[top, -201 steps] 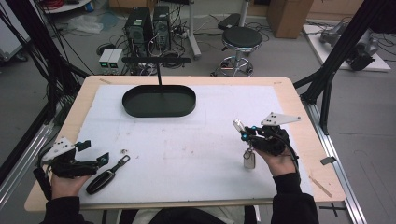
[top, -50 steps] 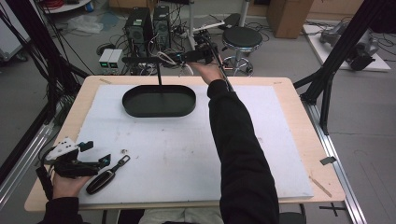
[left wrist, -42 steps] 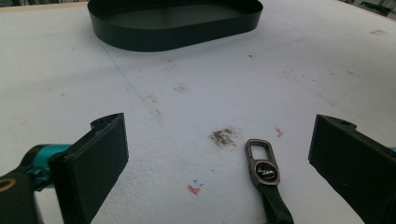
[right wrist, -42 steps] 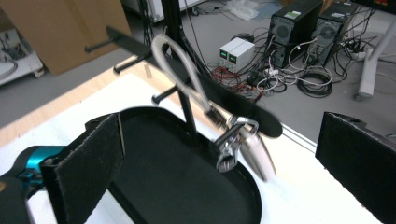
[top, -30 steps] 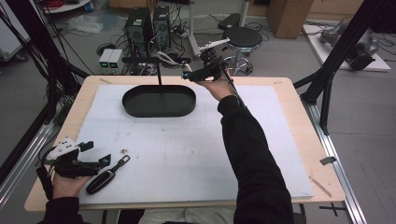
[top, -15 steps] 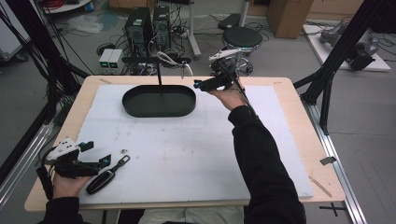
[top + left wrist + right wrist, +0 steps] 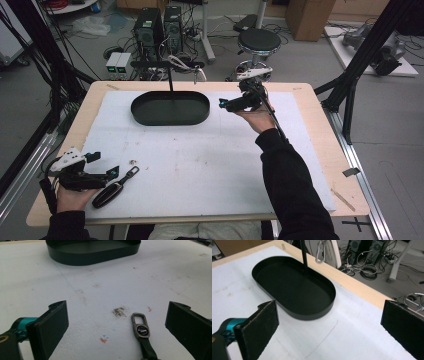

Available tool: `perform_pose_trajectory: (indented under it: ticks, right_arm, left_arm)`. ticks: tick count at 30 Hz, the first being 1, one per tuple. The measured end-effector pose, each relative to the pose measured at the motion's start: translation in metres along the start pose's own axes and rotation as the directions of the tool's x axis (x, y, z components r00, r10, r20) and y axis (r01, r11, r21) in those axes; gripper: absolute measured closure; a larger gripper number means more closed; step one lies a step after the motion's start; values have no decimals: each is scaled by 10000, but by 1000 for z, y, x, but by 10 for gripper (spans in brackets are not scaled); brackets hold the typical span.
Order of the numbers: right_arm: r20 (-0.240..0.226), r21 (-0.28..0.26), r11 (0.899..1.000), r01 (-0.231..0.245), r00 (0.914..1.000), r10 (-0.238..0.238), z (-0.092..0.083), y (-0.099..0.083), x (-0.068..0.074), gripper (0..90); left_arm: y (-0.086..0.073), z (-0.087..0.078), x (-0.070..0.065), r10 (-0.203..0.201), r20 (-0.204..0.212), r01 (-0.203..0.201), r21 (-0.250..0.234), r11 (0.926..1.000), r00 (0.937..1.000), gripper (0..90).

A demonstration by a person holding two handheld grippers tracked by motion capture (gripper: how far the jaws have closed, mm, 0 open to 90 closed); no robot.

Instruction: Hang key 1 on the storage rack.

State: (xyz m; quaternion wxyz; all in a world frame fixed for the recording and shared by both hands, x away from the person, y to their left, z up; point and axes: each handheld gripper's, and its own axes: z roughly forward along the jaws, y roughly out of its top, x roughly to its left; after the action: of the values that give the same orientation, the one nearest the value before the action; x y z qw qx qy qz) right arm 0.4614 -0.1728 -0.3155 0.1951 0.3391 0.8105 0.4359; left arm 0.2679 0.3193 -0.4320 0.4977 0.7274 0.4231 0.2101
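The oval tray (image 7: pixel 294 312) at the upper middle of the right gripper view looks like matt black painted metal, smooth inside. The table's sheet (image 7: pixel 200 165) is white and foam-like, faintly grainy and stained, over a pale wooden board (image 7: pixel 310 95) with a smooth edge. In the left gripper view, lower right, the key fob (image 7: pixel 141 330) has a brushed grey metal clasp with a glossy badge and a dark matt strap. The left gripper (image 7: pixel 117 327) has rough, matt black jaw pads and a glossy teal metal part.
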Motion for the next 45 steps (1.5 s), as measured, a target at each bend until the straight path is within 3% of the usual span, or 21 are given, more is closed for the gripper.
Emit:
perform_pose_trajectory:
  ticks: [17,45]
  right_arm:
    - [108,-37,9997,-243,9996,244,-31,-39,-2,8]
    - [383,-238,9953,-940,9948,949,-64,-103,-6,7]
  left_arm:
    - [0,1,-1,-1,-7,1,56,10000,10000,53]
    - [-1,0,-2,-19,9,18,97,10000,10000,53]
